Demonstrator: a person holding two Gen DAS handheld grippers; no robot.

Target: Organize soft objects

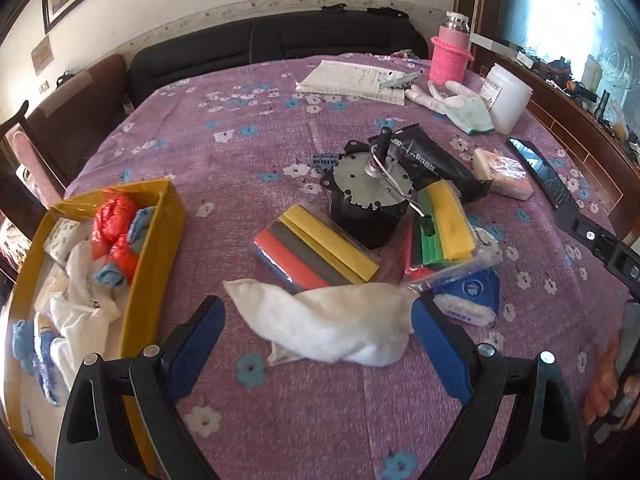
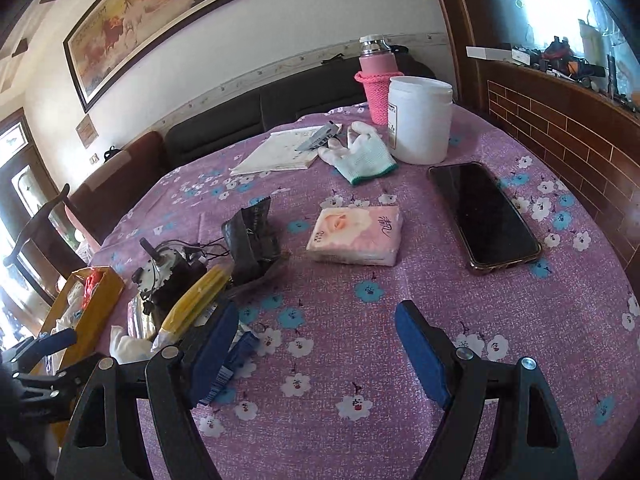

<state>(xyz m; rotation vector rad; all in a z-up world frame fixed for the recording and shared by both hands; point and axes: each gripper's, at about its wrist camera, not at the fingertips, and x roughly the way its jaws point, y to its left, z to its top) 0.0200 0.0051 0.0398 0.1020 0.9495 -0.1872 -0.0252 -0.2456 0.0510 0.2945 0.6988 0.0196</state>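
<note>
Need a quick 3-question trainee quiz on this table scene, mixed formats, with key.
1. True or false: the yellow box is empty.
2. What lies between the left gripper fingers? A) phone B) white cloth C) glove
3. Fill in: the pink tissue pack lies beside the ____.

Key:
1. False; it holds plastic bags and cloths.
2. B, the white cloth; jaws open, not gripping.
3. Phone.

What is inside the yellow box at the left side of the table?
The yellow box holds a red plastic bag, blue cloths, a white plastic bag and a printed packet. These cover its bottom, so anything beneath is hidden.
</note>
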